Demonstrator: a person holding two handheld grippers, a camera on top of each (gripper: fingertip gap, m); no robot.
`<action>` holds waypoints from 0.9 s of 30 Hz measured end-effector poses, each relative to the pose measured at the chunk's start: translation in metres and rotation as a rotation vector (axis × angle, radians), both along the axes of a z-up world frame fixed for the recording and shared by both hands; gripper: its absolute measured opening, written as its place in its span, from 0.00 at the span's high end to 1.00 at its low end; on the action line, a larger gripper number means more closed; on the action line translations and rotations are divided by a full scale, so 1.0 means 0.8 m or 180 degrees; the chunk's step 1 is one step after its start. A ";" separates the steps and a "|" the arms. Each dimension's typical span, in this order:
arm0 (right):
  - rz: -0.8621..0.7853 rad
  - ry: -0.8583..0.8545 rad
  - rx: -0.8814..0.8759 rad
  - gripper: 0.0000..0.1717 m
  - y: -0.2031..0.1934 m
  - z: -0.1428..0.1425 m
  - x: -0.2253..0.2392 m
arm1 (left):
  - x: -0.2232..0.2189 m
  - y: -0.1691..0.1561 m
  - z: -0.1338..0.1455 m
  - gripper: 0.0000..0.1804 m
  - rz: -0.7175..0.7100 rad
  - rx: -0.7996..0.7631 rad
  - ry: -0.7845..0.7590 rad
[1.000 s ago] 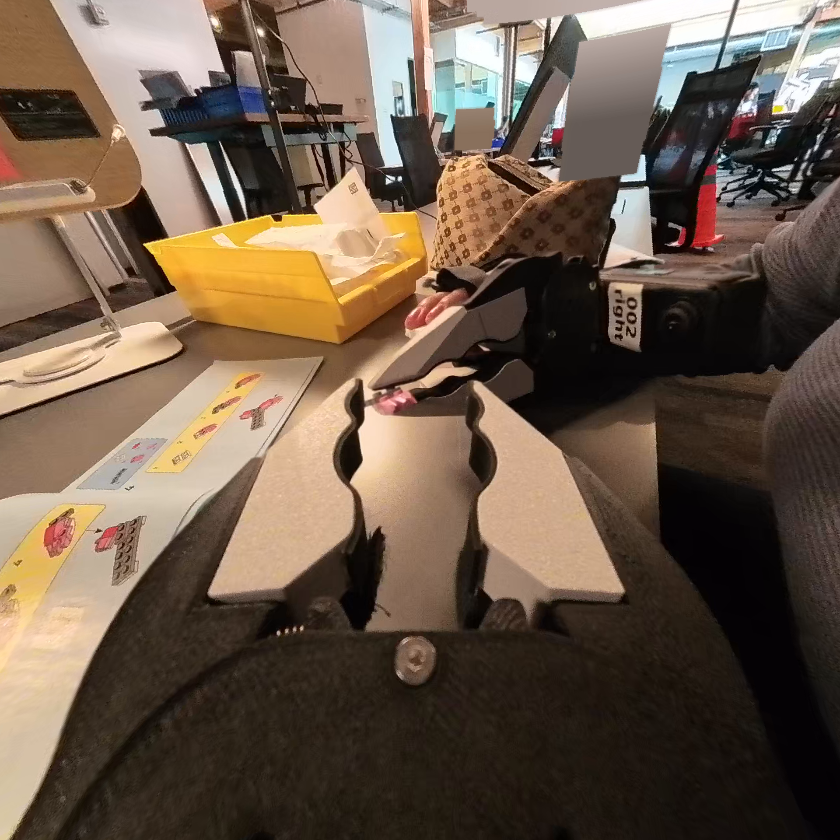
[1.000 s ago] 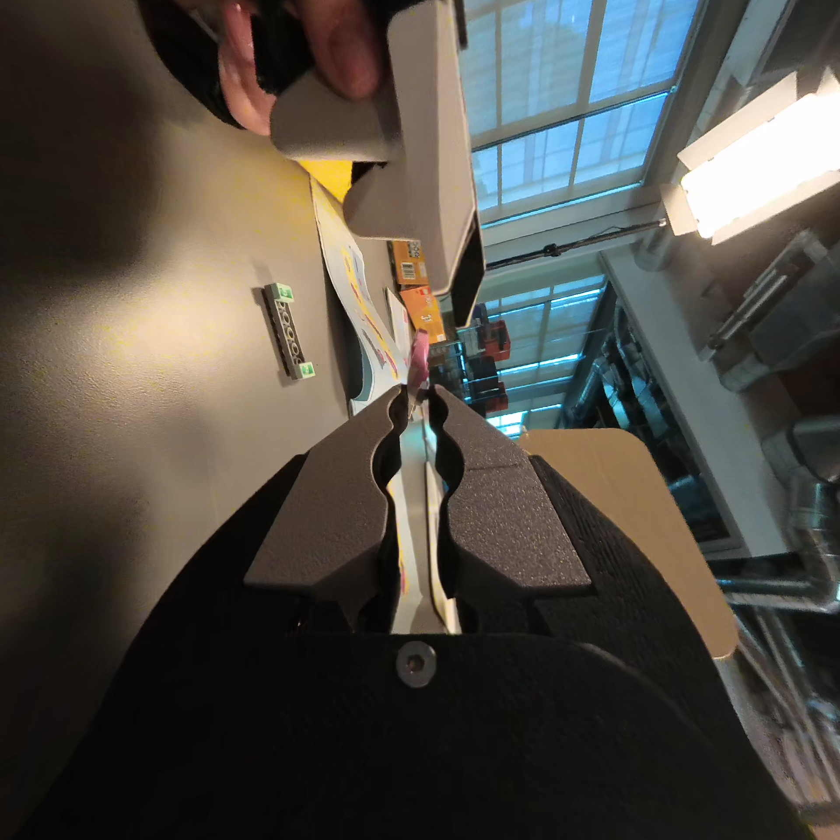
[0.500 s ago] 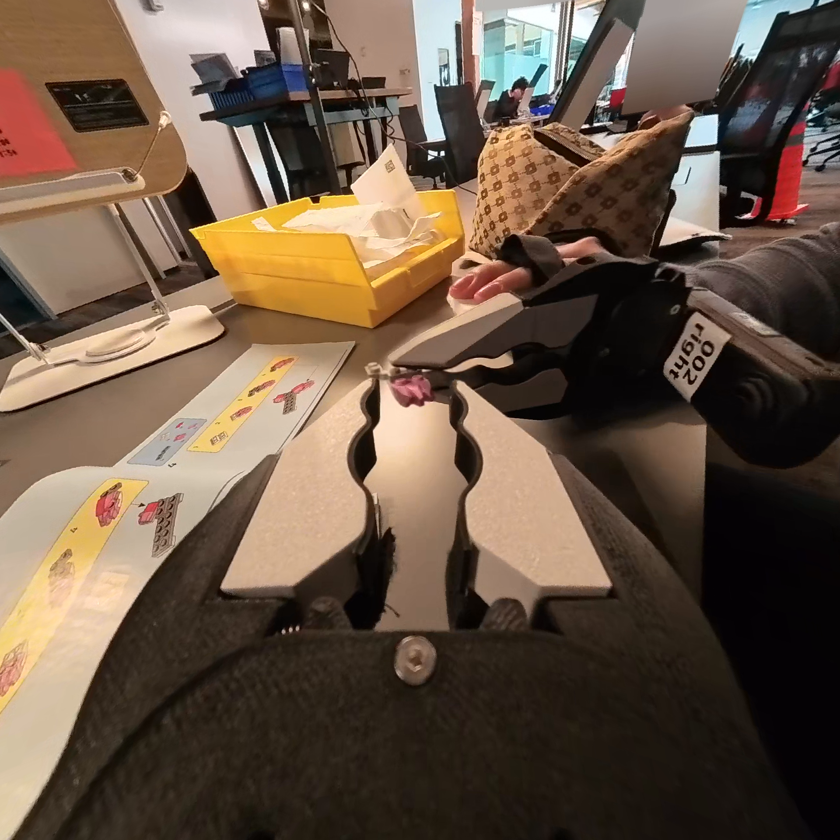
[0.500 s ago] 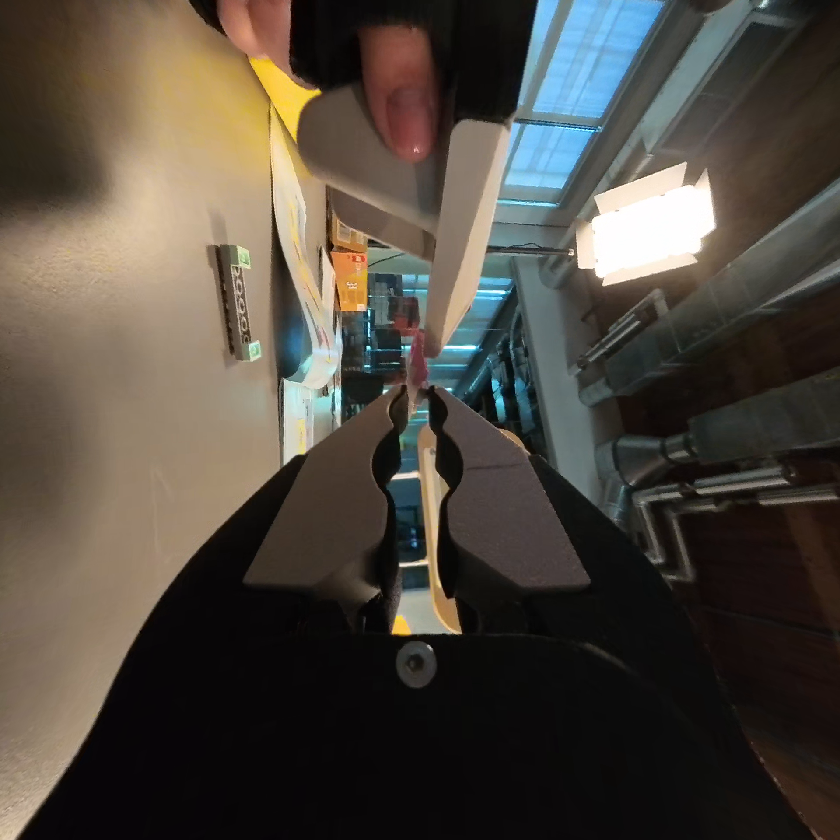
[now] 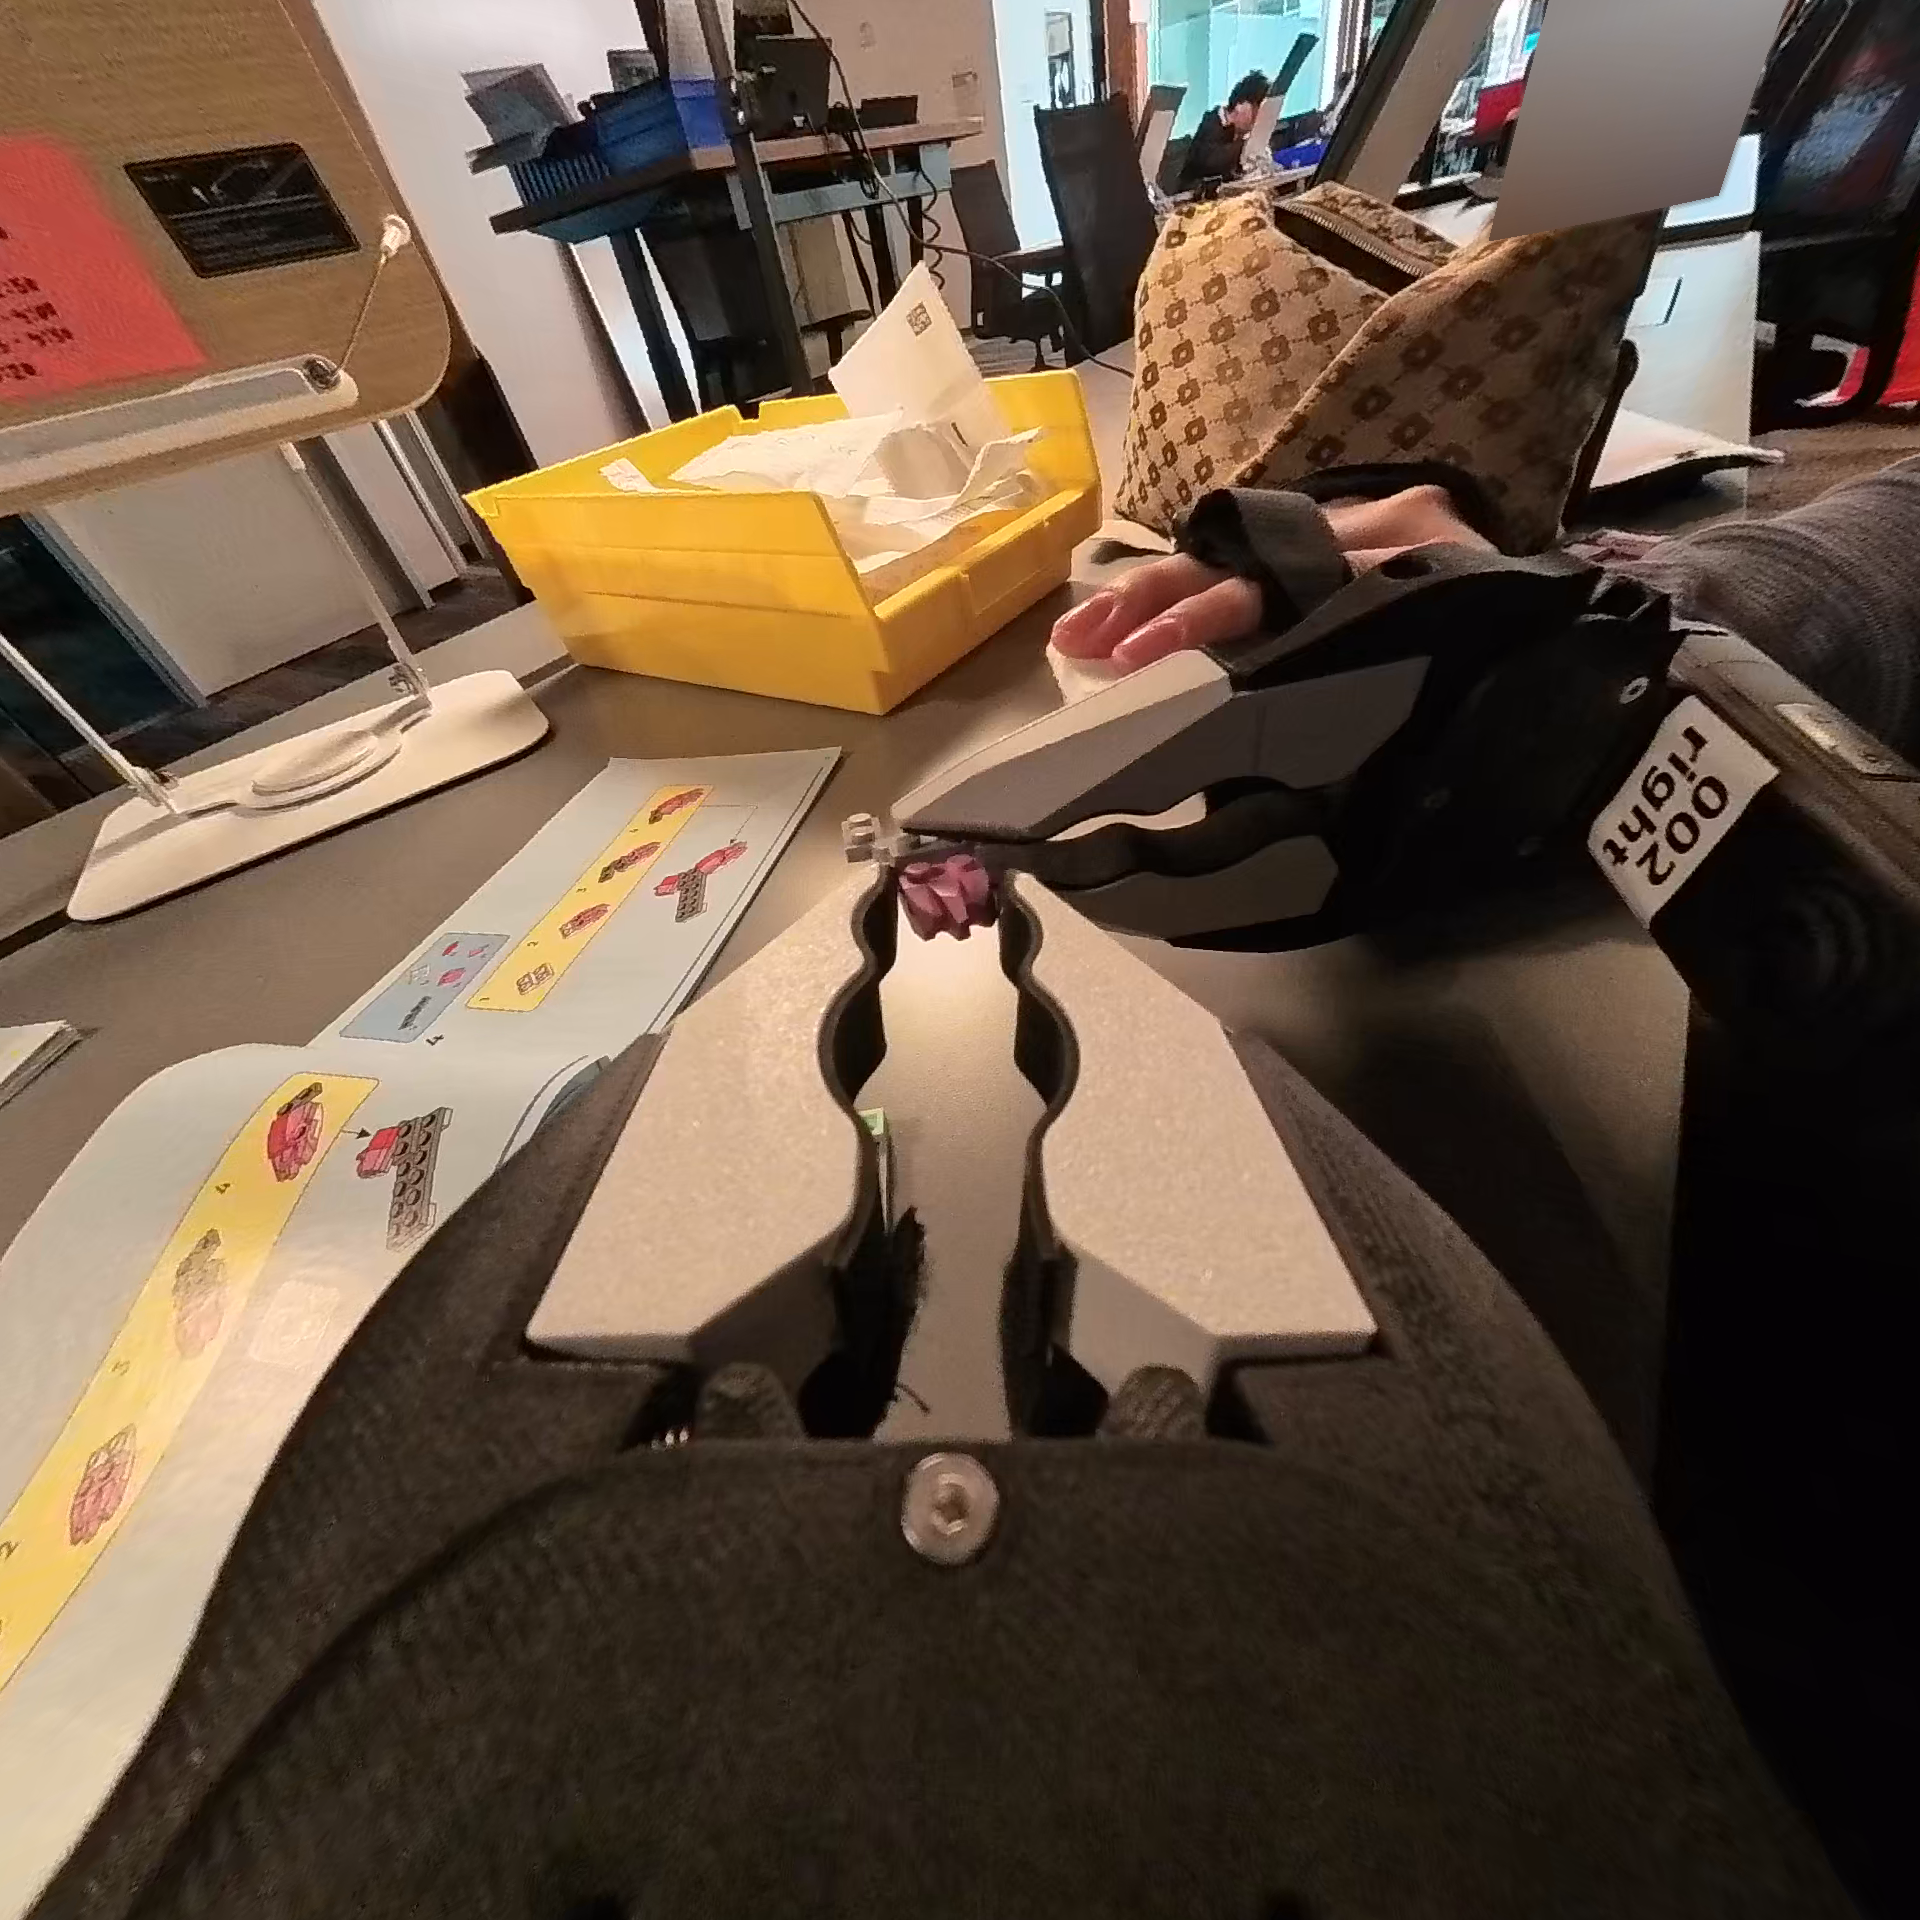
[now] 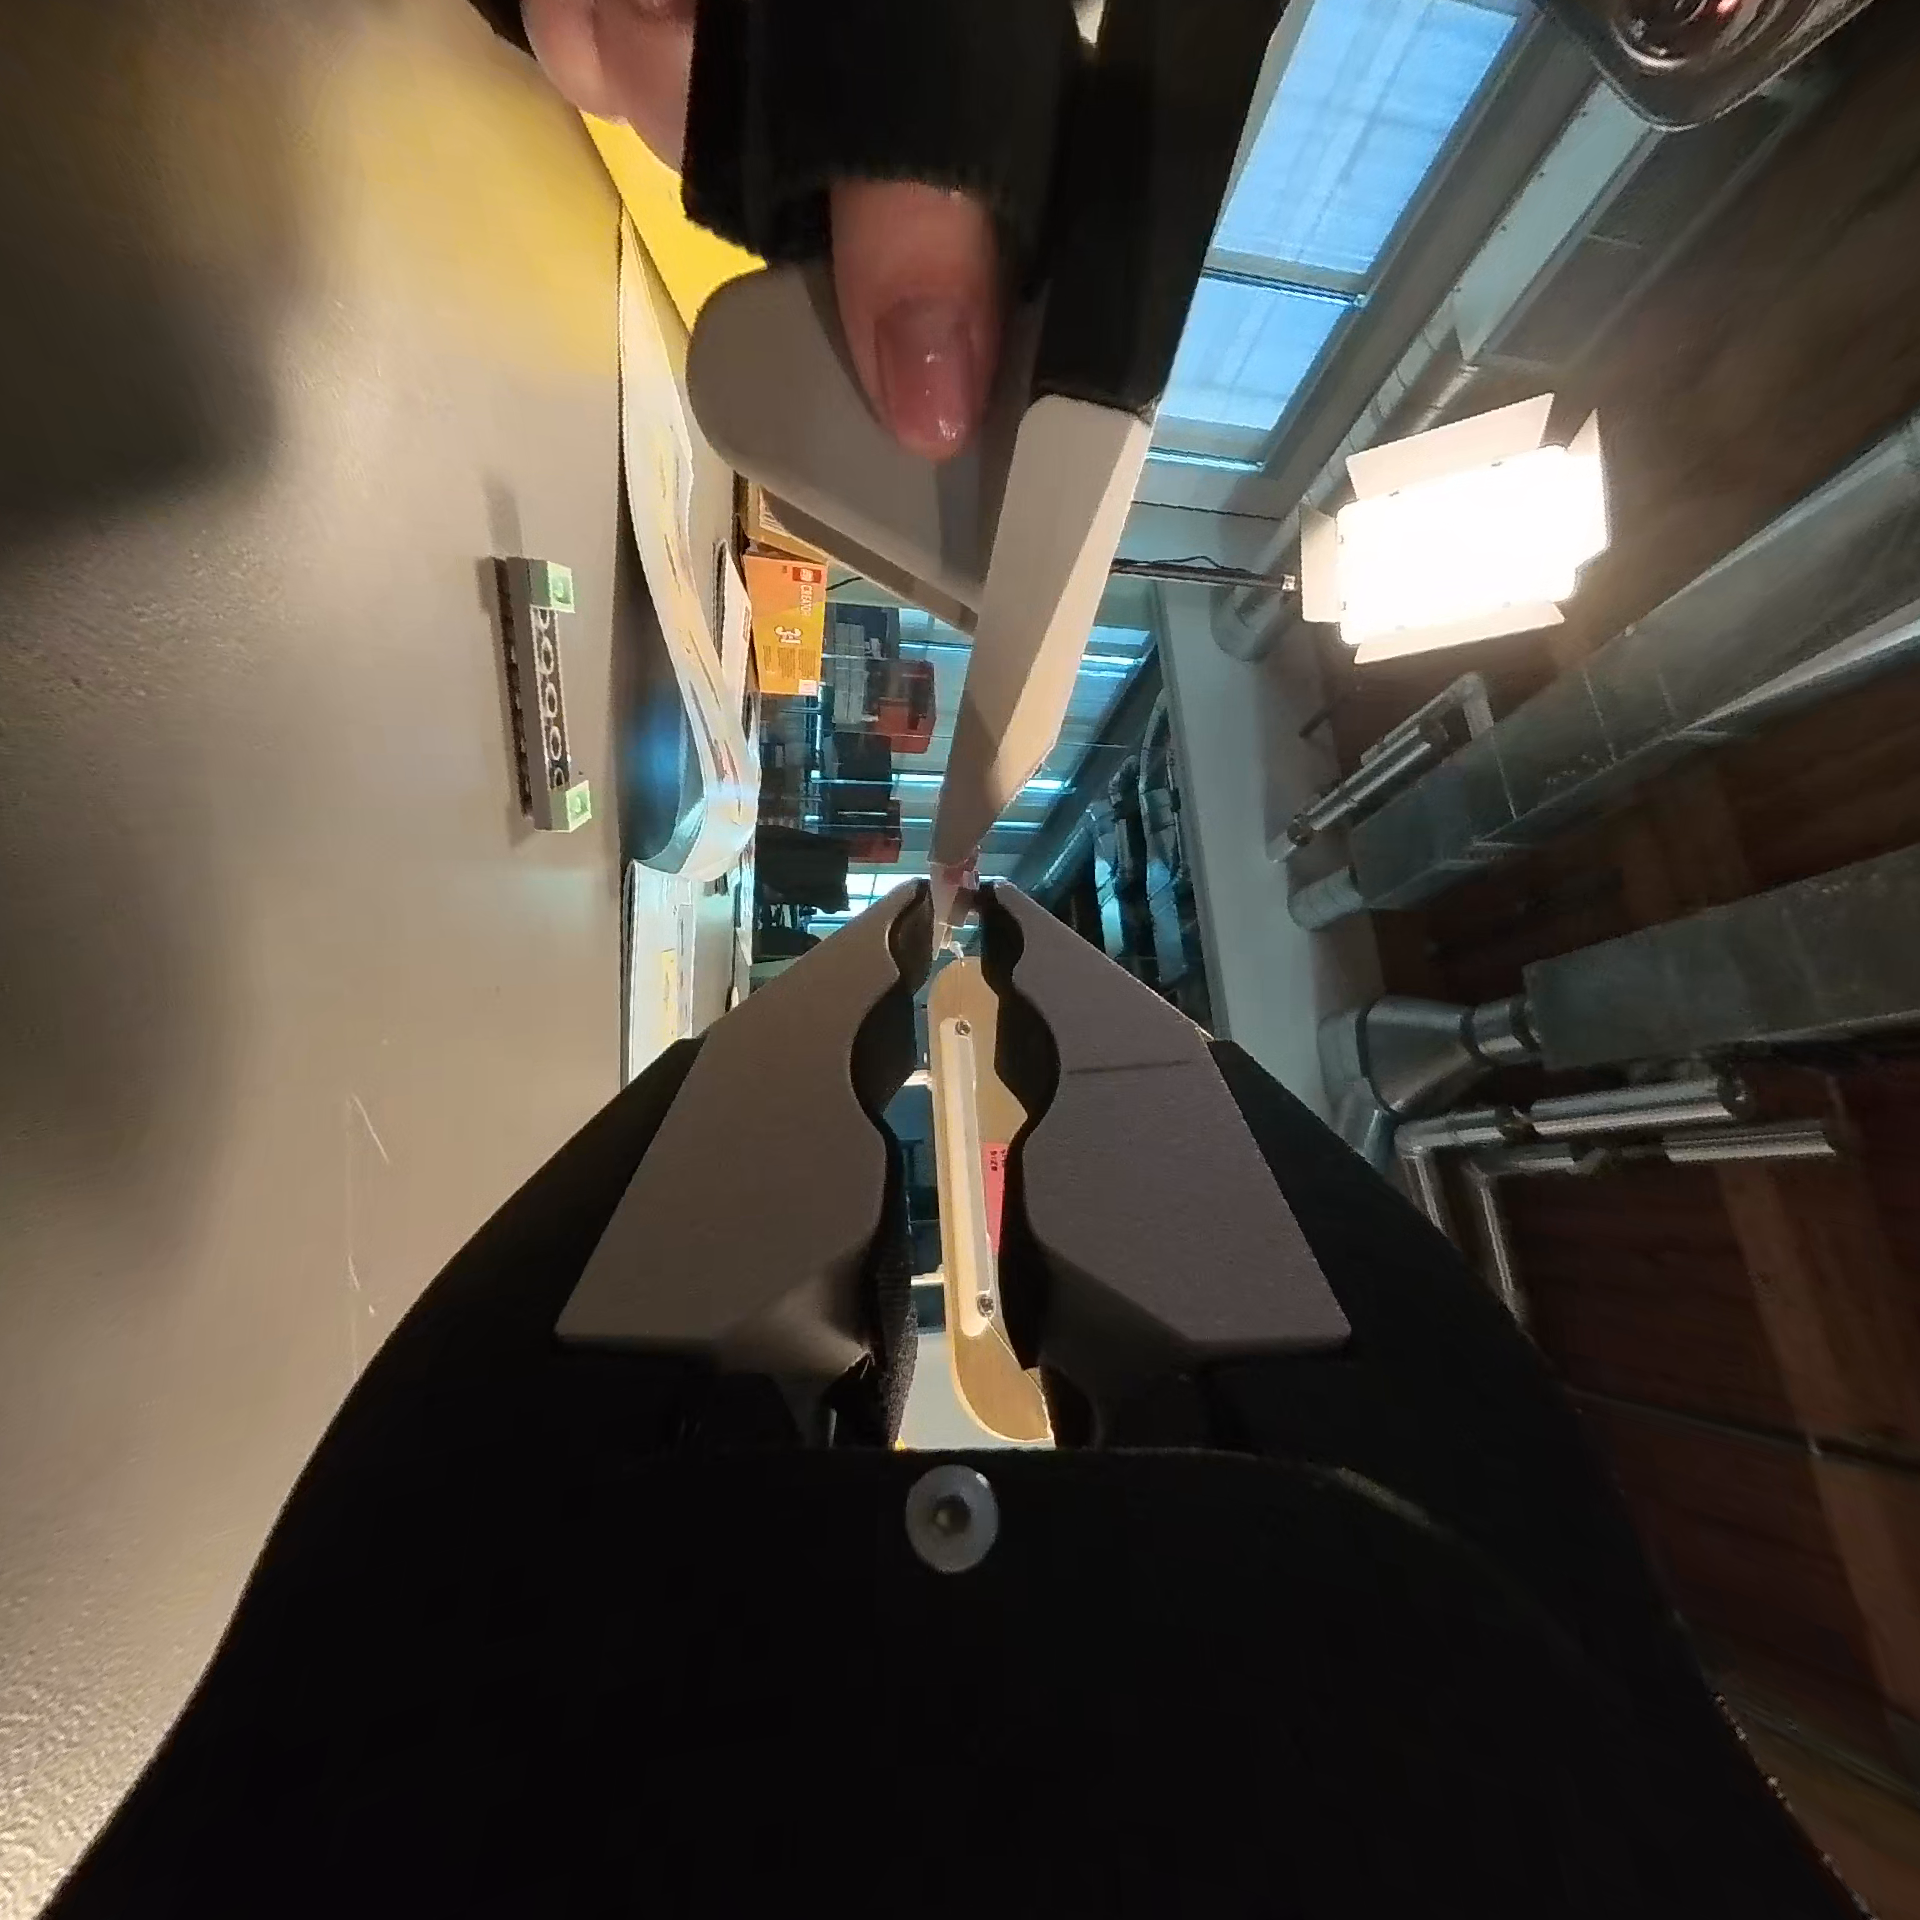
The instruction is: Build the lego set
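Purple brick piece (image 5: 940,899) sits right between the tips of the left tongs (image 5: 943,904), and both tips look clenched on its sides. It hangs under one small grey plate (image 5: 868,836), which the right tongs (image 5: 920,831) pinch flat from the right, so the two tools meet at the same spot above the bench (image 5: 1351,1039).

Writing-wise: one white label (image 5: 1673,805) with black print on the right tool's body. Left of the left tongs lies one open instruction booklet (image 5: 582,914) with yellow and blue step panels. Farther left and beyond stands one wooden board on a stand (image 5: 343,260), carrying one red card (image 5: 83,281) and one black plaque (image 5: 244,208), both too blurred to read.

Ahead of the tongs there's one yellow bin (image 5: 727,592) full of crumpled papers (image 5: 894,447), and one brown patterned bag (image 5: 1351,343) behind the right tool. On the bench below the right tongs lies one dark studded strip (image 6: 540,696) with two green bits on its ends.
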State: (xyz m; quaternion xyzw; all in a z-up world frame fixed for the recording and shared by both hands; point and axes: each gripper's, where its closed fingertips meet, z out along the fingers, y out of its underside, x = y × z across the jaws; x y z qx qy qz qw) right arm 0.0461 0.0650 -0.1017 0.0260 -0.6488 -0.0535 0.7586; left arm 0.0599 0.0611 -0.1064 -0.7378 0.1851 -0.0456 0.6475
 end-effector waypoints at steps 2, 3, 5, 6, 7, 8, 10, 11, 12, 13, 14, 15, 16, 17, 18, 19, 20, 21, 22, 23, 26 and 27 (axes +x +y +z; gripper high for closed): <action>-0.0001 -0.0007 -0.0007 0.96 0.000 0.000 0.000 | 0.000 0.000 0.000 0.90 0.0008 -0.0005 0.0013; -0.0003 -0.0009 -0.0008 0.96 0.000 -0.001 -0.001 | -0.001 0.000 -0.001 0.91 0.0014 -0.0008 0.0016; -0.0009 -0.0019 -0.0014 0.96 0.001 -0.001 -0.001 | -0.001 0.001 -0.002 0.91 0.0032 -0.0018 0.0031; -0.0009 -0.0027 -0.0023 0.96 0.001 -0.002 -0.002 | -0.002 0.001 -0.002 0.91 0.0045 -0.0024 0.0044; -0.0003 -0.0037 -0.0040 0.96 0.001 -0.002 -0.002 | -0.002 0.001 -0.002 0.91 0.0055 -0.0028 0.0053; 0.0008 -0.0053 -0.0070 0.96 0.001 -0.003 -0.003 | -0.003 0.001 -0.003 0.91 0.0066 -0.0032 0.0060; 0.0019 -0.0105 -0.0173 0.96 0.002 -0.005 -0.004 | -0.006 0.001 -0.003 0.91 0.0106 -0.0033 0.0068; -0.0003 -0.0140 -0.0247 0.95 0.005 -0.007 -0.006 | -0.008 0.001 -0.003 0.91 0.0139 -0.0030 0.0071; -0.0041 -0.0172 -0.0333 0.95 0.009 -0.008 -0.007 | -0.010 0.001 -0.002 0.91 0.0163 -0.0022 0.0059; -0.0074 -0.0201 -0.0411 0.94 0.014 -0.009 -0.007 | -0.011 0.001 -0.001 0.91 0.0173 -0.0011 0.0033; -0.0104 -0.0222 -0.0481 0.93 0.020 -0.009 -0.007 | -0.013 0.000 0.000 0.91 0.0184 -0.0003 0.0002; -0.0164 -0.0222 -0.0546 0.93 0.029 -0.007 -0.006 | -0.016 0.000 0.001 0.91 0.0199 0.0006 -0.0030; -0.0259 -0.0204 -0.0608 0.92 0.041 -0.005 -0.005 | -0.017 -0.002 0.003 0.91 0.0206 0.0021 -0.0066; -0.0368 -0.0168 -0.0680 0.92 0.056 -0.001 -0.003 | -0.019 -0.003 0.004 0.91 0.0205 0.0034 -0.0103; -0.0472 -0.0118 -0.0770 0.92 0.071 0.003 -0.001 | -0.020 -0.003 0.004 0.91 0.0192 0.0025 -0.0141; -0.0562 -0.0074 -0.0877 0.92 0.086 0.005 0.002 | -0.019 -0.004 0.003 0.91 0.0161 -0.0024 -0.0170; -0.0635 -0.0044 -0.0986 0.92 0.099 0.007 0.004 | -0.017 -0.004 -0.001 0.91 0.0114 -0.0101 -0.0180; -0.0690 -0.0019 -0.1091 0.92 0.111 0.007 0.005 | -0.013 -0.005 -0.006 0.91 0.0048 -0.0200 -0.0167; -0.0734 -0.0012 -0.1184 0.92 0.120 0.006 0.006 | -0.007 -0.007 -0.013 0.91 -0.0059 -0.0341 -0.0135; -0.0759 -0.0009 -0.1274 0.93 0.128 0.004 0.005 | 0.000 -0.010 -0.024 0.91 -0.0178 -0.0535 -0.0088; -0.0756 -0.0047 -0.1489 0.94 0.137 -0.004 0.000 | 0.020 -0.030 -0.059 0.91 -0.0549 -0.1150 0.0125; -0.0754 -0.0041 -0.1517 0.94 0.139 -0.005 -0.001 | 0.024 -0.037 -0.068 0.91 -0.0622 -0.1285 0.0218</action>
